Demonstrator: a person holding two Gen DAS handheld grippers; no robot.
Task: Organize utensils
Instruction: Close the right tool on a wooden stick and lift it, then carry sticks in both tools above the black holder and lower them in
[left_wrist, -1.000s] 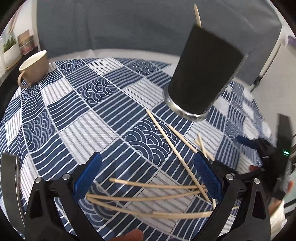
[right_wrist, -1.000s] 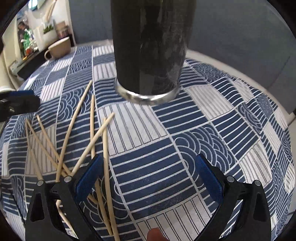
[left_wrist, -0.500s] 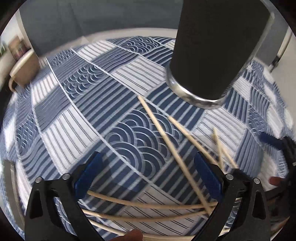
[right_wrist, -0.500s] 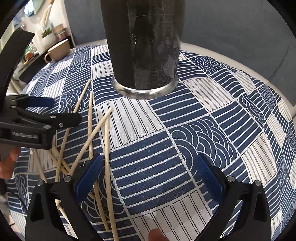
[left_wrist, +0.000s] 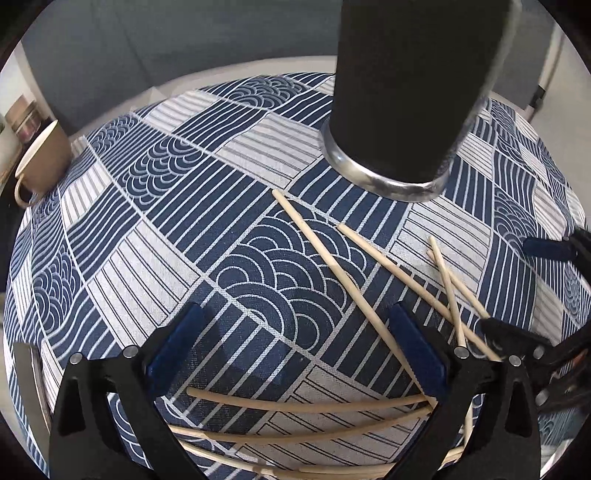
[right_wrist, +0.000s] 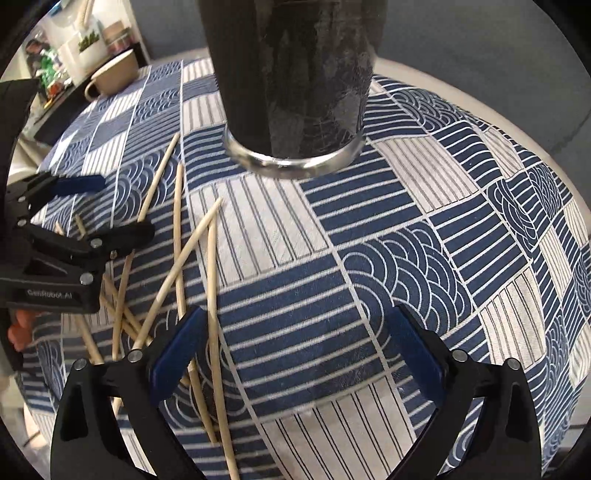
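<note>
Left wrist view
Left gripper (left_wrist: 295, 334): fingers spread wide with nothing between the blue pads, low over the patterned cloth (left_wrist: 155, 236) on the counter
Chopsticks (left_wrist: 347, 280): loose wooden sticks lying on the cloth; several run crosswise just under the gripper, others slant up toward the holder
Holder (left_wrist: 410, 88): tall black cup with a metal ring at its base, standing upright beyond the sticks; the longest stick's tip ends near the base but apart from it
Right gripper (left_wrist: 546, 295): at the right edge, one blue-tipped finger up high, one black finger down by the stick ends
Mug (left_wrist: 40, 162): beige, at the far left edge of the counter

Right wrist view
Right gripper (right_wrist: 295, 338): fingers spread wide, gripping nothing; its left pad sits right over one stick
Chopsticks (right_wrist: 177, 258): a crossed pile on the left half of the cloth (right_wrist: 424, 229), tips pointing toward the holder
Holder (right_wrist: 291, 74): upright straight ahead, metal ring resting on the cloth
Left gripper (right_wrist: 85, 210): reaching in from the left above the pile, fingers parted, nothing pinched
Mug (right_wrist: 114, 75): far left, beside jars and a white cup off the counter
</note>
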